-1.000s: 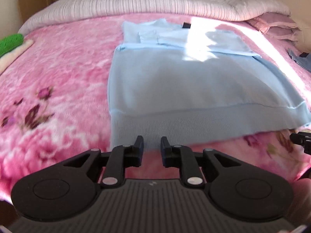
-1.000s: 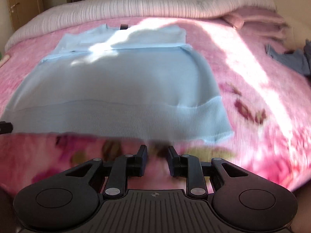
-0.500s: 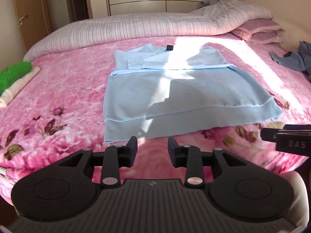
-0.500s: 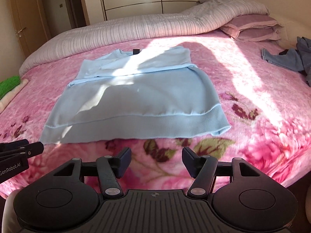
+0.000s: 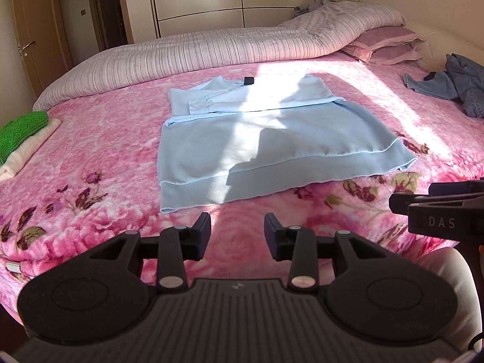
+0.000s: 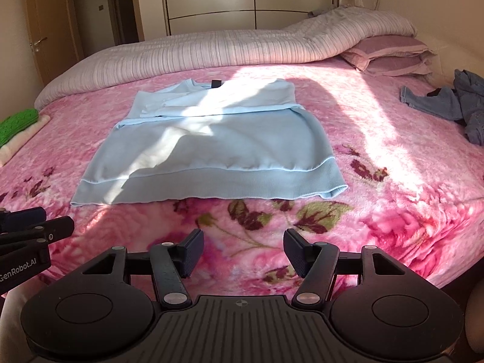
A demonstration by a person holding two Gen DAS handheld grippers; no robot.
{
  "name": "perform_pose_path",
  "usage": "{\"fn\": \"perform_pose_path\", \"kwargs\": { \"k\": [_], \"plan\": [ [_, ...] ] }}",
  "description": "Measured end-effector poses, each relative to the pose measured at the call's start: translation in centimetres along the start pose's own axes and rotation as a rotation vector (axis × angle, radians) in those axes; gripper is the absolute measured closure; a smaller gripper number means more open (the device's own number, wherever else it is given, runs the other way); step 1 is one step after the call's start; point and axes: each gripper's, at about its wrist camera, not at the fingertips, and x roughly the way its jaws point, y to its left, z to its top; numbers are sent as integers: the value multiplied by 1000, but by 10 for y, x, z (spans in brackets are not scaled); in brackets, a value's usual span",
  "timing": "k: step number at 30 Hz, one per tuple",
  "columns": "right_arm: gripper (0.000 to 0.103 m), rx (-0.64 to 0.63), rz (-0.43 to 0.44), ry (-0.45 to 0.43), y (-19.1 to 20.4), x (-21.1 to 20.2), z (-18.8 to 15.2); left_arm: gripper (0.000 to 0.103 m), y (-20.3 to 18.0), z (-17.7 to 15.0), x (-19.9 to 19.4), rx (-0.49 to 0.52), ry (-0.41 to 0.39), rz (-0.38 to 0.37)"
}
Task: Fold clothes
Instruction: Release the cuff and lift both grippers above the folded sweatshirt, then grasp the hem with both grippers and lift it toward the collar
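A light blue sweater (image 5: 266, 139) (image 6: 211, 148) lies flat on the pink floral blanket (image 5: 90, 151) (image 6: 378, 157), sleeves folded across its chest, ribbed hem nearest me. My left gripper (image 5: 237, 227) hovers over bare blanket in front of the hem's left part; its jaws are opening, nothing between them. My right gripper (image 6: 242, 242) hangs open in front of the hem's right half, also empty. Each gripper shows at the edge of the other's view, the right gripper (image 5: 438, 208) and the left gripper (image 6: 27, 236).
A green knit on a cream folded pile (image 5: 21, 133) (image 6: 15, 127) lies at the bed's left edge. Blue denim clothes (image 5: 450, 84) (image 6: 447, 103) sit crumpled at the right. A striped duvet (image 5: 211, 48) and purple pillows (image 6: 390, 54) line the far side.
Both grippers have pulled back and up from the sweater's hem, so more of the bed shows. Their jaws went from nearly shut to apart, the right wider than the left.
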Motion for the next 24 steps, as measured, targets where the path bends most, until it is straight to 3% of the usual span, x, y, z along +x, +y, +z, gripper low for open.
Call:
{"fn": "perform_pose_path", "kwargs": {
  "k": [9,15,19,24],
  "plan": [
    [41,-6,5,10,1,6,-1,68,4,1,10,-5,20,1],
    [41,9,2,35,-6,25,-1,67,5,0,36,-13,73,-9],
    [41,50,8,51,-17,44,-2,67,27,-2,64,-75,134,-103],
    [41,103,65,96,-56,63,0,67,105,0,88,-273,108,-228]
  ]
}}
